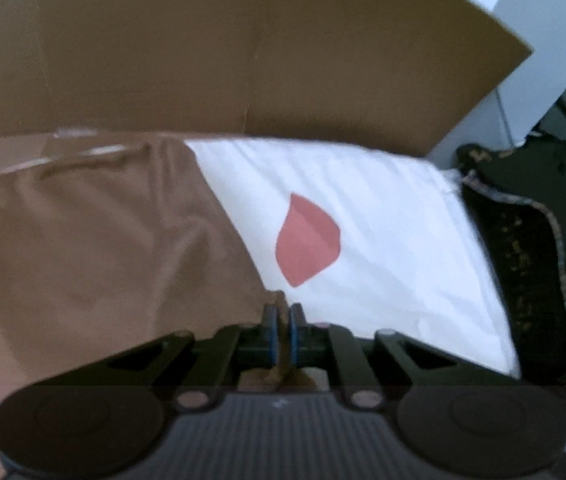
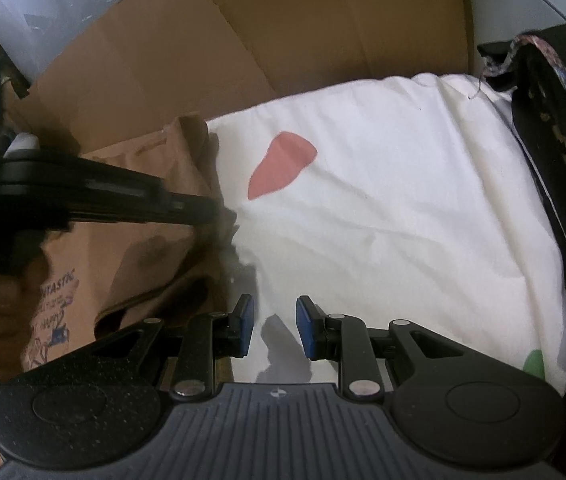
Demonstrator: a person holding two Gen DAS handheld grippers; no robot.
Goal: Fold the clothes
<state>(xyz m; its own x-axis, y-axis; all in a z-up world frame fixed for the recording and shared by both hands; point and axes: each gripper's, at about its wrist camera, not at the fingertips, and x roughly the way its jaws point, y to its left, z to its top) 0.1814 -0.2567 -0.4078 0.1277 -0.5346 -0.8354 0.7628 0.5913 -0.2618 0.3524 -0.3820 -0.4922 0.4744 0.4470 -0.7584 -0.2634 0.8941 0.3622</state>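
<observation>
Brown garment (image 1: 95, 248) blurred, print half-hidden

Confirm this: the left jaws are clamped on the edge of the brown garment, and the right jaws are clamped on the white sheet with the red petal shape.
Not quite. The left gripper is indeed shut on the brown garment's edge. But the right wrist view shows the right gripper with its jaws open above the white sheet with the red petal shape, holding nothing.
</observation>
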